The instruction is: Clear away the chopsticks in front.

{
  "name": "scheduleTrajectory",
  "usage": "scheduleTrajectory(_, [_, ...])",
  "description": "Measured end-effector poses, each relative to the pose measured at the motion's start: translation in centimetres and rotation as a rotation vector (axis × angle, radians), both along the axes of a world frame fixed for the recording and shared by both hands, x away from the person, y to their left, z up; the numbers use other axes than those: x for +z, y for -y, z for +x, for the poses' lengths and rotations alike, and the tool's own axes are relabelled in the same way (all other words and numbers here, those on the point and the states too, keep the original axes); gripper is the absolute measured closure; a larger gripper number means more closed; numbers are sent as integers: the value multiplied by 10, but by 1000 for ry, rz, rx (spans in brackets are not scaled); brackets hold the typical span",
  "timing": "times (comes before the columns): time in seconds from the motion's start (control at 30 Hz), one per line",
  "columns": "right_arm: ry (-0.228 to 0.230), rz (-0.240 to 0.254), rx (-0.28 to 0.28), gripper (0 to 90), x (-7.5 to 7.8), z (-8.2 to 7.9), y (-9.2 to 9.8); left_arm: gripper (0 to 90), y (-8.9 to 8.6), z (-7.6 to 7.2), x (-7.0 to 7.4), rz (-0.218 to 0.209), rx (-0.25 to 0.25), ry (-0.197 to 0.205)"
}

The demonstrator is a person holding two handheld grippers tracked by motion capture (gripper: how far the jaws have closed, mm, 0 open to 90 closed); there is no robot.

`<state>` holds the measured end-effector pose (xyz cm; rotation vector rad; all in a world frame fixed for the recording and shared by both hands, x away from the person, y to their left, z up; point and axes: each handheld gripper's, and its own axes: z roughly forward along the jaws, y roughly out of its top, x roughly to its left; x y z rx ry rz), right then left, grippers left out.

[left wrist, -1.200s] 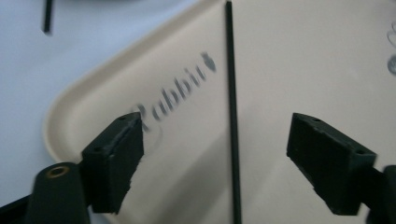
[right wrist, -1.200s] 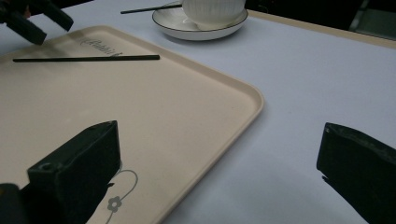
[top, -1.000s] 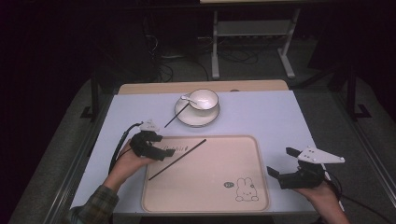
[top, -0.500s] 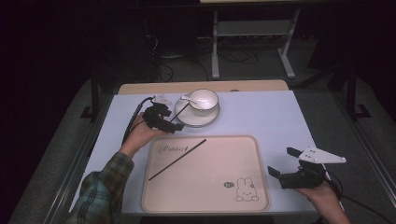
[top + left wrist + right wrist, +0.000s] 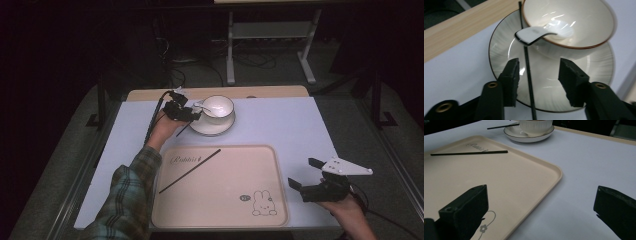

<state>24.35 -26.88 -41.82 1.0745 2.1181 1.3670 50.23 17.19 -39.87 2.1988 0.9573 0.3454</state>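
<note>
Two grippers: left gripper (image 5: pixel 537 75), fingers parted, straddles a thin black chopstick (image 5: pixel 527 72) over the white ribbed saucer (image 5: pixel 499 50); right gripper (image 5: pixel 539 215) wide open, empty, near the worktop's (image 5: pixel 300 120) front-right corner.

The high view looks forward and down from the person's side, taking in the whole table (image 5: pixel 300 125) and the dark floor beyond. The left gripper view sits close above the saucer (image 5: pixel 504 50), looking steeply down between its own jaws at the bowl (image 5: pixel 584 17) and spoon (image 5: pixel 534 35). The right gripper view rides low near the table, looking across the tray (image 5: pixel 529 185) toward the saucer far off. All three views share saucer and bowl.
</note>
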Motion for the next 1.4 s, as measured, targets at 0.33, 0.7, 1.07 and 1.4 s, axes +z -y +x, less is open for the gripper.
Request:
scheduleTrajectory(0.33, [-2, 5, -1, 0, 0, 0, 1, 715, 5, 7, -18, 8, 39, -5])
scheduleTrajectory(0.7, [-1, 4, 1, 0, 0, 0, 1, 840, 9, 8, -23, 24, 67, -1])
scheduleTrajectory(1.07, [2, 5, -2, 0, 0, 0, 2, 856, -2, 6, -16, 10, 93, -5])
scheduleTrajectory(1.4, [2, 3, -3, 0, 1, 0, 1, 857, -35, -8, -4, -50, 124, -4])
